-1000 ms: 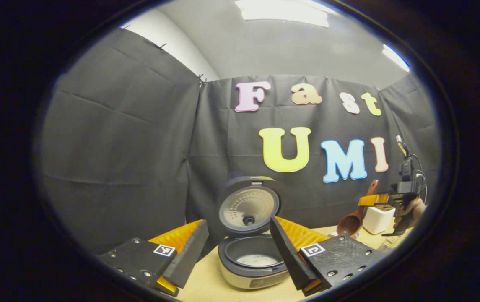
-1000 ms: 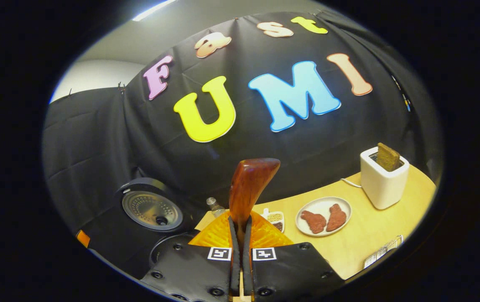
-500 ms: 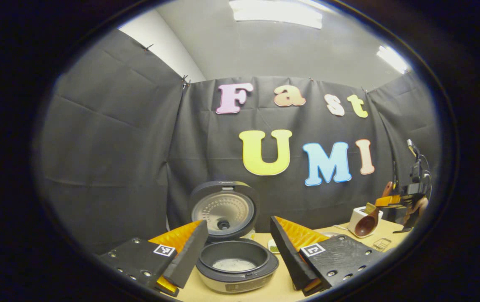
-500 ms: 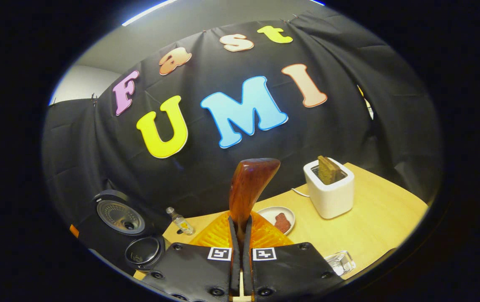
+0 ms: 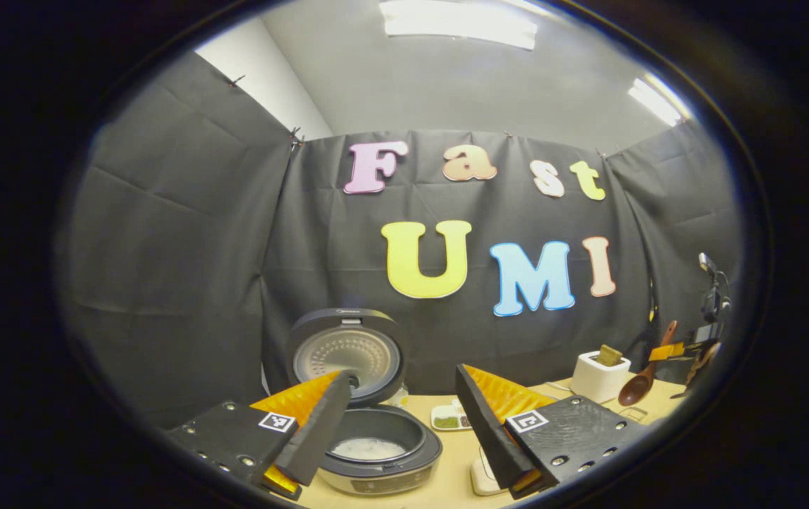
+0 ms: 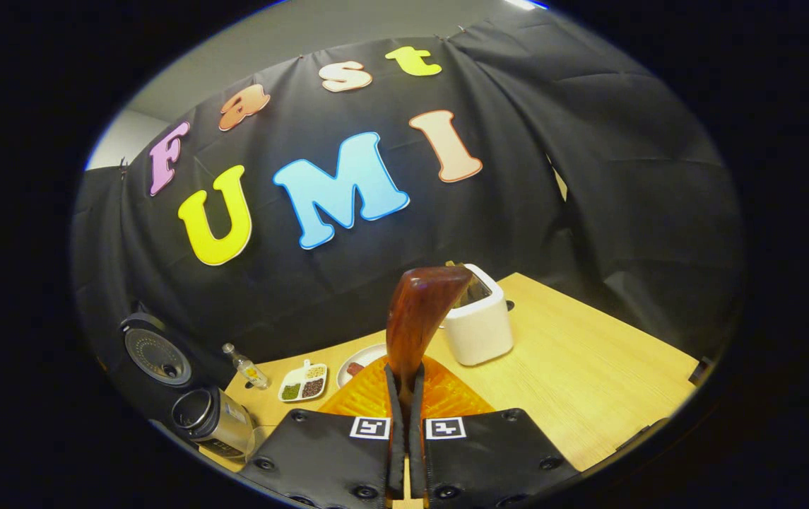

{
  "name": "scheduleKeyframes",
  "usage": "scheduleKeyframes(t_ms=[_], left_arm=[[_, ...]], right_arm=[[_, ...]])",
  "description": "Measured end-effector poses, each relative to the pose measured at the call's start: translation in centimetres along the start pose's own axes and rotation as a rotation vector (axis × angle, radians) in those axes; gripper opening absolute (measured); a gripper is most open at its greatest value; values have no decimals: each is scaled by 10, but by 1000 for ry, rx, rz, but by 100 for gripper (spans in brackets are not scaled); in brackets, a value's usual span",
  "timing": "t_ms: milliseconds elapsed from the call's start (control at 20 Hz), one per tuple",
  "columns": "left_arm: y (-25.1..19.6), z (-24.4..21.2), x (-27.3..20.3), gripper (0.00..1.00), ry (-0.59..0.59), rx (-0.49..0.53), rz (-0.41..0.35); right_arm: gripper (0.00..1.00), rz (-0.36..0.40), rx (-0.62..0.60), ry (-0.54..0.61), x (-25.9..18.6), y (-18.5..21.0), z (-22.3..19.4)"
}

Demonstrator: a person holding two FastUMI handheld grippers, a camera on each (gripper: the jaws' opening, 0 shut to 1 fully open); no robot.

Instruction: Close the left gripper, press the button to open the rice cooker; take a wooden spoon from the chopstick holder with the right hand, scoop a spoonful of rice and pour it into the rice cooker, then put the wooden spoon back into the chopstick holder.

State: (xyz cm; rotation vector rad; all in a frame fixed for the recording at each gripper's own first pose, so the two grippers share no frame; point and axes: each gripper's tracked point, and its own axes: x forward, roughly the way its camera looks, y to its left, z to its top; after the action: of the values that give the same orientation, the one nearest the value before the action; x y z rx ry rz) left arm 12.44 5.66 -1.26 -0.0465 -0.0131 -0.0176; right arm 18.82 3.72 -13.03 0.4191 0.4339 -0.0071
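- The wooden spoon (image 6: pixel 418 314) is pinched by its handle between the two fingers of the right gripper (image 6: pixel 405 396), the handle end standing up past the fingertips.
- In the left gripper view the same spoon (image 5: pixel 641 382) hangs bowl-down, tilted, to the right of the white toaster (image 5: pixel 598 376), well apart from the rice cooker (image 5: pixel 376 452).
- The rice cooker stands on the wooden table (image 6: pixel 588 367) with its lid (image 5: pixel 344 353) swung up; pale rice lies in the bottom of its inner pot.
- In the right gripper view the rice cooker (image 6: pixel 210 420) sits far to the left of the toaster (image 6: pixel 478 325).
- The left gripper (image 5: pixel 400 417) hovers spread wide and empty, near the cooker's open pot.
- Between cooker and toaster lie a small divided dish of grains (image 6: pixel 303 382), a small bottle (image 6: pixel 245 366) and a plate (image 6: pixel 362 357), partly hidden by the spoon-holding gripper.
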Motion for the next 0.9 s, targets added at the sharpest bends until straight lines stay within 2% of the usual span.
scheduleKeyframes(t_ms=[50,100,150,200,300,350,400,500,600,750,800,900], left_arm=[[-3,1,0,90,0,2,-4],[-4,2,-1,93,-1,4,-5],[-5,3,-1,90,-2,6,-6],[-6,3,-3,93,-2,7,-6],[-7,2,-5,89,1,8,-5],[-6,2,-6,89,2,10,-3],[-6,2,-8,89,3,11,0],[-4,3,-11,92,4,18,6],[-1,4,-14,89,4,26,13],[2,6,-18,89,5,28,22],[3,7,-18,92,3,28,23],[1,10,-18,89,0,32,27]], right_arm=[[0,-10,-1,8,-1,-6,-4],[4,-20,-4,15,-1,-11,-9],[4,-29,-9,21,-2,-15,-14],[4,-37,-13,28,-2,-19,-19],[6,-52,-23,49,2,-27,-32],[2,-58,-23,58,4,-31,-37],[6,-64,-20,69,5,-34,-43],[6,-76,-2,91,7,-41,-56],[7,-81,19,117,9,-44,-69],[10,-92,32,141,15,-49,-84],[10,-88,36,150,15,-49,-88],[14,-80,43,159,14,-50,-91]])
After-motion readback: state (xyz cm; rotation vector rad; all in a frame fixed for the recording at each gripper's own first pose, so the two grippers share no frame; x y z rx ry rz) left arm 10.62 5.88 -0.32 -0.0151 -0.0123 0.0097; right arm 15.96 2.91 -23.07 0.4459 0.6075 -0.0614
